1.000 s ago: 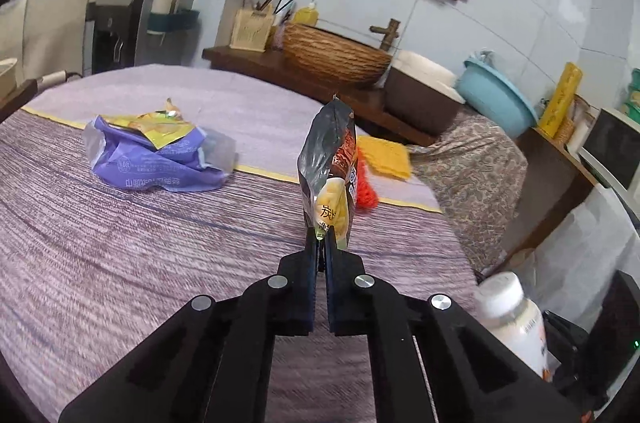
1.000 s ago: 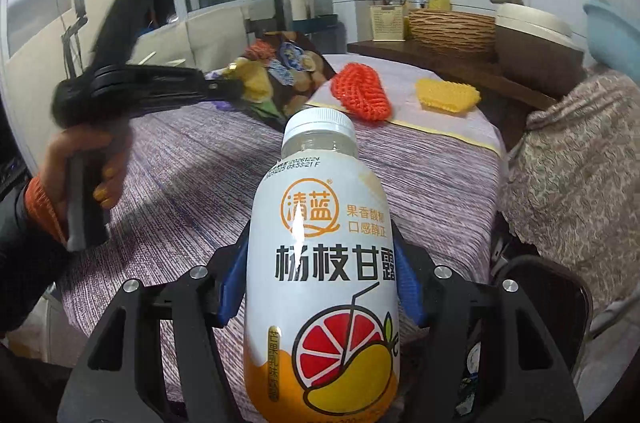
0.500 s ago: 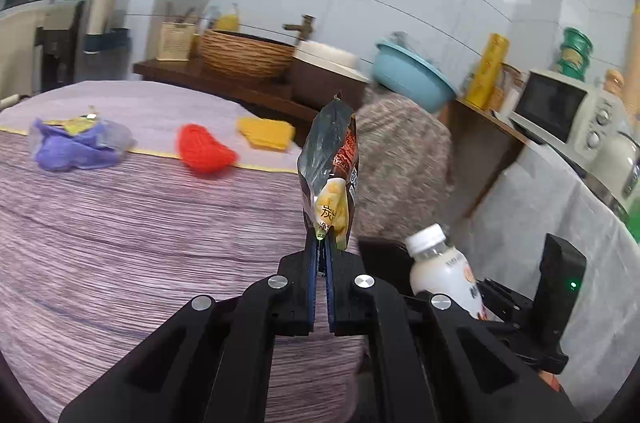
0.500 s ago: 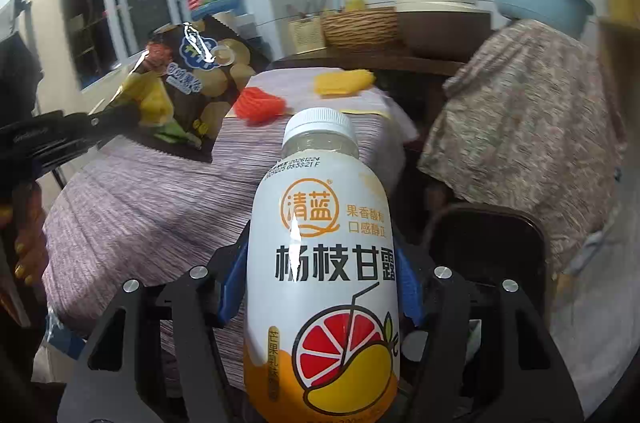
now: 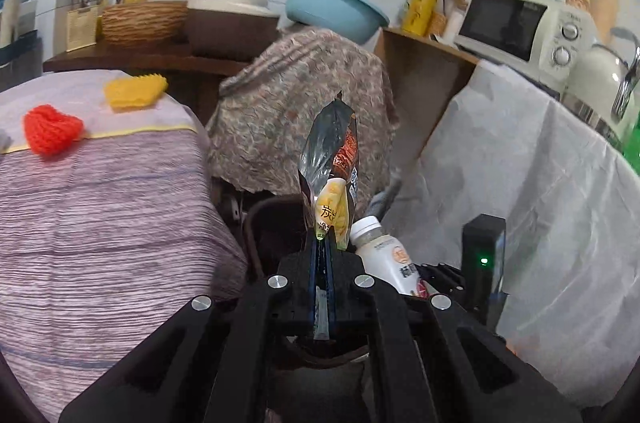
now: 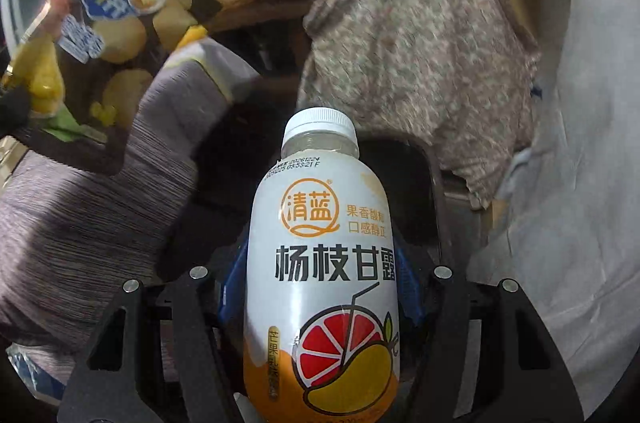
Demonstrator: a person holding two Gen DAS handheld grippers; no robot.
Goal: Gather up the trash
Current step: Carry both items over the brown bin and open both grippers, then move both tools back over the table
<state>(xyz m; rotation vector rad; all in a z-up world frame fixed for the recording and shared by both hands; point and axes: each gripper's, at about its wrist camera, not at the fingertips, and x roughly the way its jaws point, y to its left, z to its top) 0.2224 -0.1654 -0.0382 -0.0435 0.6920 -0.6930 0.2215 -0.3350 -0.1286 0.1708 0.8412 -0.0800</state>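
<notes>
On the left of the left wrist view lies the table under a striped purple cloth, with a red knitted piece and a yellow knitted piece near its far edge. In the middle, the left gripper has its fingers pressed together on the bottom edge of a snack wrapper, which stands upright from the tips, past the table's edge and in front of a dark bin. Just right of it shows the drink bottle.

In the right wrist view the wrapper appears at upper left, printed face showing. In the centre, the right gripper clamps the bottle by its body, blue pads on both sides, white cap pointing away toward the bin's dark opening. To the right hangs a white sheet.
</notes>
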